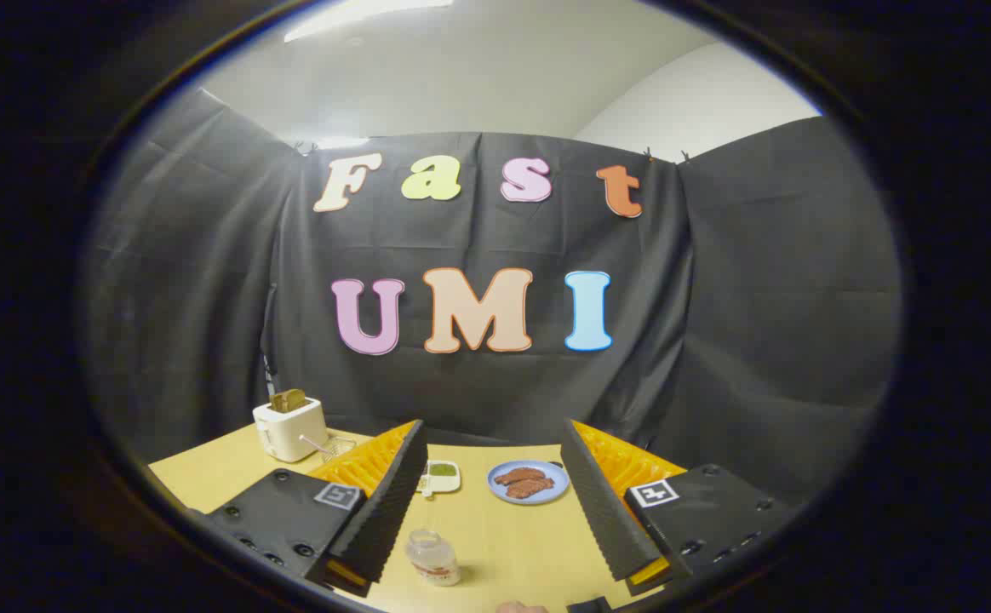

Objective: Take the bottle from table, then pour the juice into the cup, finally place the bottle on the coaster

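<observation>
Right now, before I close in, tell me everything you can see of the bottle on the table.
The bottle is small, of clear plastic as it looks, with a pale rounded top and a reddish band low on its body. It stands upright on the yellow table, apart from everything else. It sits low between the fingers of the gripper, nearer the left one, which is beside it but not touching. The fingers stand wide open. I cannot tell how full it is, or whether a cap is on.

Staged recording booth: black cloth wall, tabletop with toaster
</observation>
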A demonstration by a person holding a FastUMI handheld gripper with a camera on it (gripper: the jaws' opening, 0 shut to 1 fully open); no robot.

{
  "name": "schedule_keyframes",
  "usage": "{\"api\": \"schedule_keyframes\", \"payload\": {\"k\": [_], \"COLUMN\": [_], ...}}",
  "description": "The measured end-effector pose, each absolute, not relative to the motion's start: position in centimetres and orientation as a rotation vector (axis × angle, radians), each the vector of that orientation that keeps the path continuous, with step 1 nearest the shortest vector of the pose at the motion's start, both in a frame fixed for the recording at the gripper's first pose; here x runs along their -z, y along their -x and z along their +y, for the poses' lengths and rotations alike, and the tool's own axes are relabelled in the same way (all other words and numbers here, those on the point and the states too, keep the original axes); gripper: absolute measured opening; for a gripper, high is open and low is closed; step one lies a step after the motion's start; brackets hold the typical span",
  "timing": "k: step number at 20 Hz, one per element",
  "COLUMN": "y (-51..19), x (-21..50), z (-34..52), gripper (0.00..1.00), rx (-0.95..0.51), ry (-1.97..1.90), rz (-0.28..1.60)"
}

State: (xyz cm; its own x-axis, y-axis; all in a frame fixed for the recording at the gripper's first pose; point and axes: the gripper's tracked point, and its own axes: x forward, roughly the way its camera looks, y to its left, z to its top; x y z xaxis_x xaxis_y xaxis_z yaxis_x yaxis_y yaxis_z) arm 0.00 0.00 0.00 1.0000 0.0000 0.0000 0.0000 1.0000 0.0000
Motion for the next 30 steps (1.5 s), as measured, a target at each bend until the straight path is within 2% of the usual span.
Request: {"api": "schedule_keyframes", "payload": {"k": [15, 21, 30], "y": [-0.4, -0.6, -2.0], "x": [1.8, 6.7, 17.7], "z": [0.6, 3.0, 6.0], "gripper": [0.98, 0.98, 0.98], "rx": [-0.049, -0.110, -0.197], "ry": [-0.019, -0.011, 0.019], "rz": [0.040, 0.132, 0.333]}}
